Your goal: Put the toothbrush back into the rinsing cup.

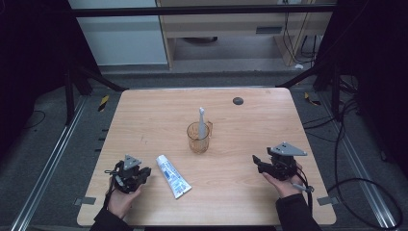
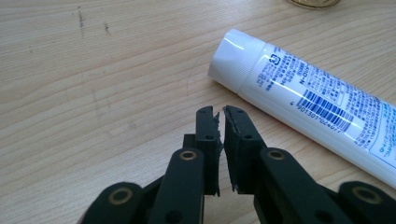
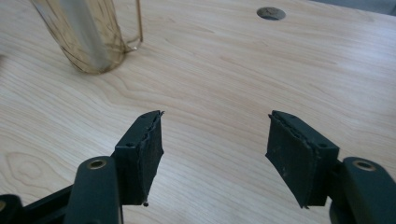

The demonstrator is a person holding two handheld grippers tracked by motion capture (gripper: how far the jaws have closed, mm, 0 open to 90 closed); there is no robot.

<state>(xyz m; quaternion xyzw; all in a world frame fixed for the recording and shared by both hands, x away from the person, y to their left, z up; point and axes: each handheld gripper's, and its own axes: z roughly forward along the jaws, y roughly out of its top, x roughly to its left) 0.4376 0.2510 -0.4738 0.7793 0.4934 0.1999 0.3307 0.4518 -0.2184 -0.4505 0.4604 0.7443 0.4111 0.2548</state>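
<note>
A white toothpaste tube (image 1: 173, 176) with blue print lies flat on the wooden table, its cap end (image 2: 236, 58) pointing away from me. My left gripper (image 1: 146, 172) rests just left of it in a hand. Its jaws (image 2: 222, 112) stand almost together with only a thin slit and nothing between them. A clear amber cup (image 1: 198, 138) stands mid-table with a grey toothbrush (image 1: 202, 120) upright in it. My right gripper (image 1: 256, 161) sits at the front right, pointing left toward the cup (image 3: 88, 42). It is open (image 3: 215, 116), with bare wood between its pads.
A small dark round hole (image 1: 237, 100) marks the table's far side and appears again (image 3: 271, 13) beyond the right jaws. Metal floor rails, stand legs and cables surround the table. The table edge (image 1: 207, 224) runs close under both forearms.
</note>
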